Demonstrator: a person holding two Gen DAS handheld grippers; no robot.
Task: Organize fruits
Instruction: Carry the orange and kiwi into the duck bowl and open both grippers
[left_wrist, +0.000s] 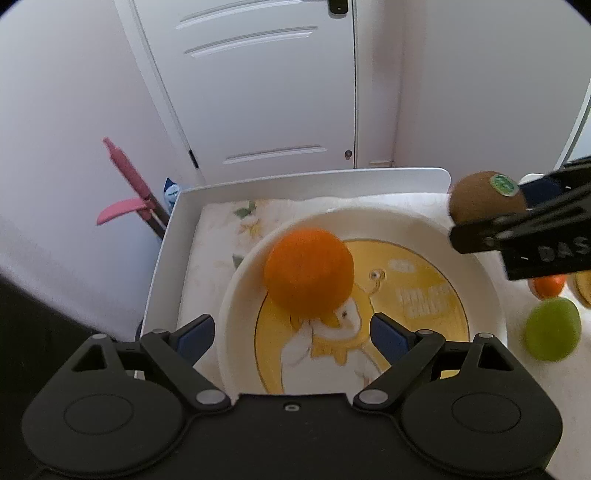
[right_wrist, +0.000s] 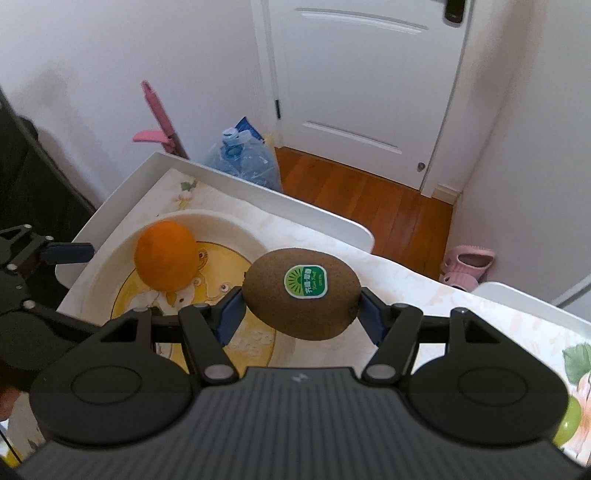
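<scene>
The left tongs stand wide with nothing in them, and the orange sits in the yellow duck plate just past their tips. The right tongs pinch the kiwi by its two ends, up in the air beside the plate. To do this well, bring the kiwi over a bare part of the plate, away from the orange, go low and let go softly — round fruit rolls.
</scene>
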